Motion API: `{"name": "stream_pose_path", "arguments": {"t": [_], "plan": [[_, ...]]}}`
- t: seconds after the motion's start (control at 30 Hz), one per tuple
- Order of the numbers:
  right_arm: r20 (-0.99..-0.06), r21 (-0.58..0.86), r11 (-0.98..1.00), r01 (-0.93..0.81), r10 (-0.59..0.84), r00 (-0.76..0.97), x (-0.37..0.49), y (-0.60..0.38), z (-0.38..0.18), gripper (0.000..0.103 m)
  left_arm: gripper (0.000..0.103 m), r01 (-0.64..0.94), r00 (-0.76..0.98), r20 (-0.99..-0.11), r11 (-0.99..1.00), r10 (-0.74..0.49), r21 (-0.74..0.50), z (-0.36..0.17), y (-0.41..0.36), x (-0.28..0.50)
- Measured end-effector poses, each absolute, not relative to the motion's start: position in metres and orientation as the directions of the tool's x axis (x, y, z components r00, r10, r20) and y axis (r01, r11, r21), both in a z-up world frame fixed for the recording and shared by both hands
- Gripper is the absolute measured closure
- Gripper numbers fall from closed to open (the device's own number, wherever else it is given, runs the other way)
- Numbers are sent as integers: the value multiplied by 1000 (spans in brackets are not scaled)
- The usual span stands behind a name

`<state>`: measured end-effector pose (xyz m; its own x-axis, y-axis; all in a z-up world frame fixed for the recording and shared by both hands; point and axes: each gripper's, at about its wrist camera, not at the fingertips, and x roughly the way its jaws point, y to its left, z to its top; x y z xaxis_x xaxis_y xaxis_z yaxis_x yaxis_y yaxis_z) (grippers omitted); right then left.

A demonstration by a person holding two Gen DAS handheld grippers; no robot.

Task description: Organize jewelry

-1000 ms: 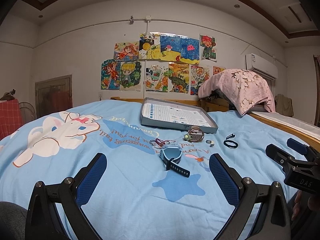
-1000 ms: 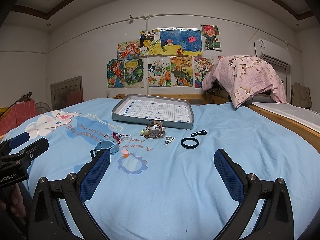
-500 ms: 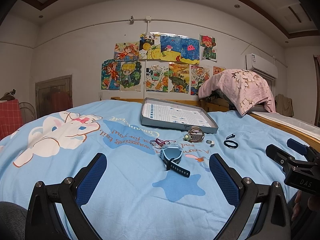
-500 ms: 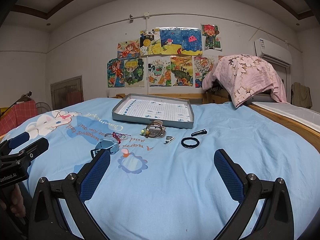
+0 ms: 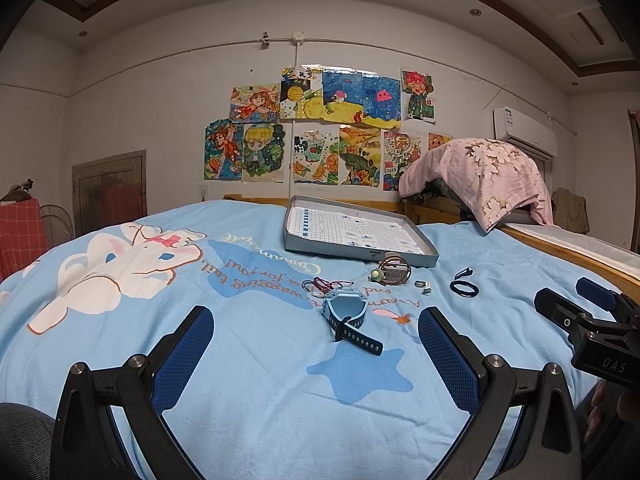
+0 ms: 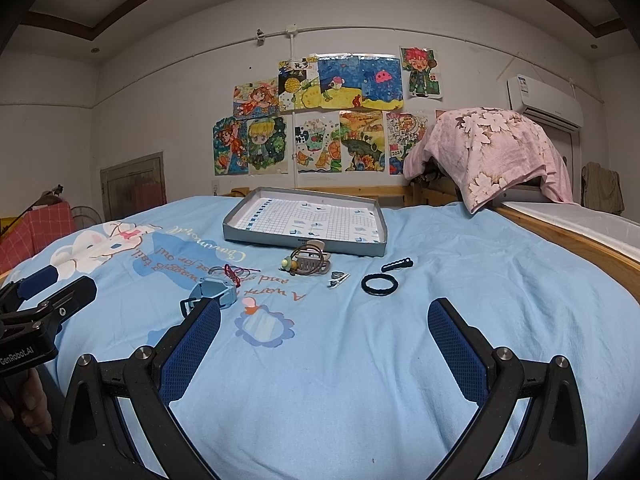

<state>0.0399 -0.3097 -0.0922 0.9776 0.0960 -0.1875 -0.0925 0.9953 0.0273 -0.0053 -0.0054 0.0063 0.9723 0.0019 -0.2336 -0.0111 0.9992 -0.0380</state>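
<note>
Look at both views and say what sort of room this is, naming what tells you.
Most likely a child's bedroom: a bed with a cartoon-print blue bedspread, children's drawings taped to the wall, and a wall air conditioner above a pink floral cloth.

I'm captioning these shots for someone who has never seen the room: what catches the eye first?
The colourful drawings taped across the far wall, above a light-blue cartoon bedspread filling the foreground. On the bedspread lies a shallow grey tray, with small jewelry strewn in front of it: a blue watch and a black ring-shaped band. Both tongs, left and right, stand open.
</note>
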Motion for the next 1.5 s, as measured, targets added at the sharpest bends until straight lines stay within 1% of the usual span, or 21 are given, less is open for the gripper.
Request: {"name": "stream_pose_path", "arguments": {"t": [0.57, 0.63, 0.8, 1.0, 1.13, 1.2, 1.27, 1.37, 1.5], "plan": [[-187, 27, 996, -85, 89, 978, 39, -311, -91, 1, 0, -4, 969, -246, 1000, -4, -31, 6, 4, 3], [-189, 35, 996, -85, 90, 978, 39, -313, -91, 1, 0, 8, 964, -265, 999, -20, -47, 5, 6, 7], [-211, 80, 988, -134, 149, 966, 46, -321, -84, 1, 0, 56, 944, -319, 994, -84, -97, 8, 8, 25], [-149, 66, 990, -122, 131, 980, 65, -334, -56, 1, 0, 53, 944, -317, 992, -89, -118, 33, 17, 55], [-97, 56, 991, -123, 128, 987, 89, -339, -31, 1, 0, 32, 951, -298, 985, -82, -170, 50, 25, 84], [-75, 61, 990, -125, 129, 989, 102, -339, -23, 1, 0, 19, 956, -286, 986, -67, -168, 55, 24, 99], [-68, 70, 990, -125, 129, 989, 120, -341, -18, 1, 0, 9, 955, -292, 987, -56, -161, 53, 21, 114], [-108, 71, 990, -121, 129, 986, 146, -340, -25, 1, 0, -5, 937, -345, 987, -51, -161, 41, 16, 136], [-198, 95, 990, -107, 124, 972, 180, -345, -47, 1, 0, -27, 904, -425, 986, -46, -164, 17, 11, 157]]}}
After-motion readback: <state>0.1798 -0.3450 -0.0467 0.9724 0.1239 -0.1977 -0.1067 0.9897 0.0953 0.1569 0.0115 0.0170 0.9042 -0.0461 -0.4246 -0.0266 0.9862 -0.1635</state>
